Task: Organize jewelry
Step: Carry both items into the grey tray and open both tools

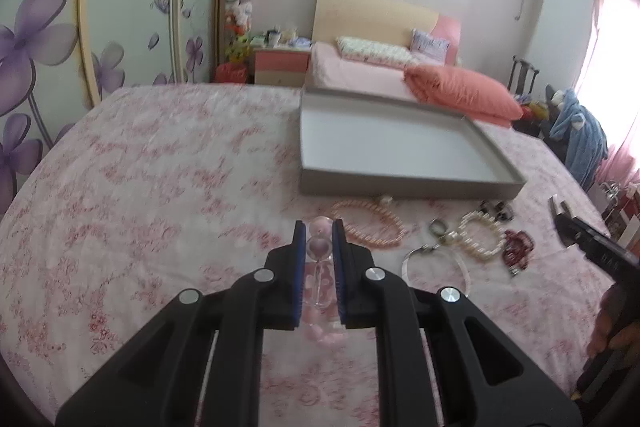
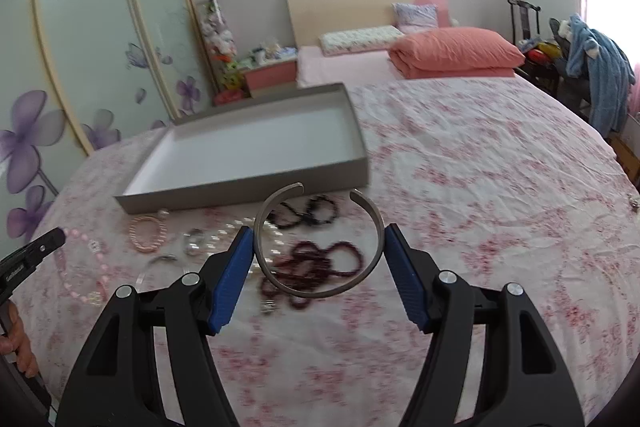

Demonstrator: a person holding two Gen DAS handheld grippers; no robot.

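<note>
A bed with a pink floral sheet carries everything. A shallow grey tray lies on it. Just in front of the tray's near wall lie a peach bead bracelet, a white pearl bracelet, dark beads, dark red beads and a clear bangle. Behind the tray sits a folded coral quilt.

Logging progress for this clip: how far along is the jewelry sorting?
Done: nothing; the grey tray is empty. In hand: left tongs grip a pink bead strand; right tongs hold an open metal bangle. Left: pearl bracelets, dark bead strands and other pieces on the bedspread.
</note>
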